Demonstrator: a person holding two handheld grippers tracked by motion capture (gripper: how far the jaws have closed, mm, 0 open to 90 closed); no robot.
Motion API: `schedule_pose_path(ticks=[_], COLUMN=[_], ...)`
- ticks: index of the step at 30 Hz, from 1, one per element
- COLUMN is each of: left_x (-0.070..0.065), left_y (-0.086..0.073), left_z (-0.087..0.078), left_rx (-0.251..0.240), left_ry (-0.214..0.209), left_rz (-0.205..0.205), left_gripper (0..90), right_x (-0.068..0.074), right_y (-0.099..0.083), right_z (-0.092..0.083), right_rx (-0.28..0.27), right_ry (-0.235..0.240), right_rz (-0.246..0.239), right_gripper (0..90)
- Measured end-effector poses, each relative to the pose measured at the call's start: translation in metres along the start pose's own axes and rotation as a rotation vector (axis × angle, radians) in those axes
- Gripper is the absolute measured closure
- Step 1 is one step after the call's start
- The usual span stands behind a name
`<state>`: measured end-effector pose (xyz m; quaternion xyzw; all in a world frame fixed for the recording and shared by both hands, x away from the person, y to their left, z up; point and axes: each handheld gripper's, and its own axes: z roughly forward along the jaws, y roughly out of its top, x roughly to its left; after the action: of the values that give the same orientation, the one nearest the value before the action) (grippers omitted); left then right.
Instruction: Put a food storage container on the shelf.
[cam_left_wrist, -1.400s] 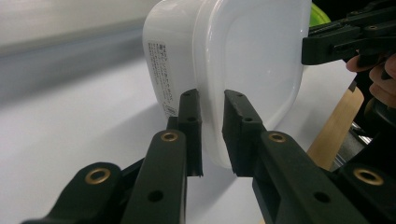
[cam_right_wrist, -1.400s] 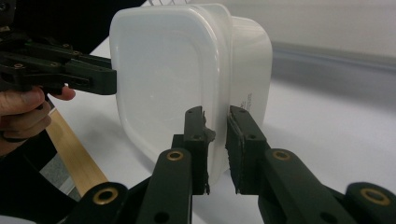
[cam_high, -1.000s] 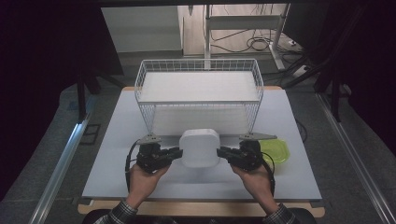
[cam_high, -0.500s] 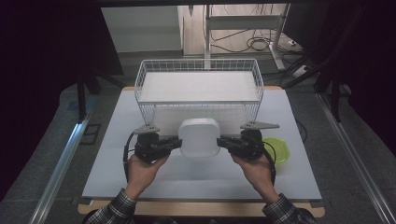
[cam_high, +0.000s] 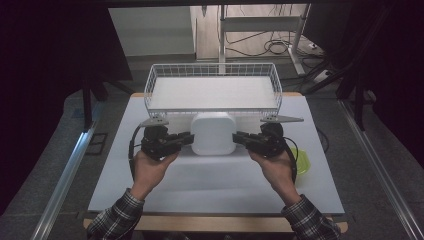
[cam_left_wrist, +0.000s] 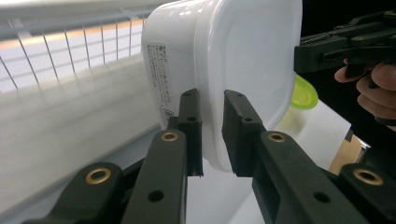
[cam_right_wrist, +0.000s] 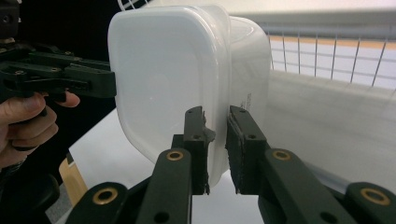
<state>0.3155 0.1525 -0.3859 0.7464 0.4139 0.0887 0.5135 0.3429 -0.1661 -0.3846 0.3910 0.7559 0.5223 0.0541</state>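
A person is carrying a white lidded plastic container (cam_high: 213, 133) between two handheld grippers, in front of a white wire basket (cam_high: 150, 89) that is standing at the far side of the white table (cam_high: 210, 185). The left gripper (cam_high: 187, 139) is pinching the rim of the container on its left side, and the right gripper (cam_high: 239, 137) is pinching the rim on the opposite side; in each gripper view the two black jaws are standing nearly together with the lid's edge clamped between them. Compared with the high view one second ago, the container is sitting higher in the picture and closer to the basket's near wall, its far edge now overlapping that wall, and both hands are likewise farther forward. The container has therefore been lifted off the table and is hanging in the air, carried level by the two grips. In the left gripper view the container (cam_left_wrist: 224, 70) is showing a printed label on its side wall, with the basket's wire mesh behind it. A yellow-green lid or dish (cam_high: 304, 162) is lying on the table just beside the right hand. Judging from this position, the work in hand is the transfer of the container into the basket: the lift is under way, and what is remaining is to clear the near wall, move forward over the basket floor and lower the container.
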Motion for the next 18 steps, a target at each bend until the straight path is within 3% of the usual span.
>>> schedule_pose_path(ticks=[18], left_x=[0.007], left_y=[0.046], left_z=[-0.013], left_rx=[-0.040], left_ry=[-0.004], left_rz=[0.005], left_gripper=[78.7], right_x=[0.006], right_y=[0.050], right_z=[-0.005], right_rx=[-0.036], right_ry=[-0.002], right_rz=[-0.025], right_gripper=[78.4])
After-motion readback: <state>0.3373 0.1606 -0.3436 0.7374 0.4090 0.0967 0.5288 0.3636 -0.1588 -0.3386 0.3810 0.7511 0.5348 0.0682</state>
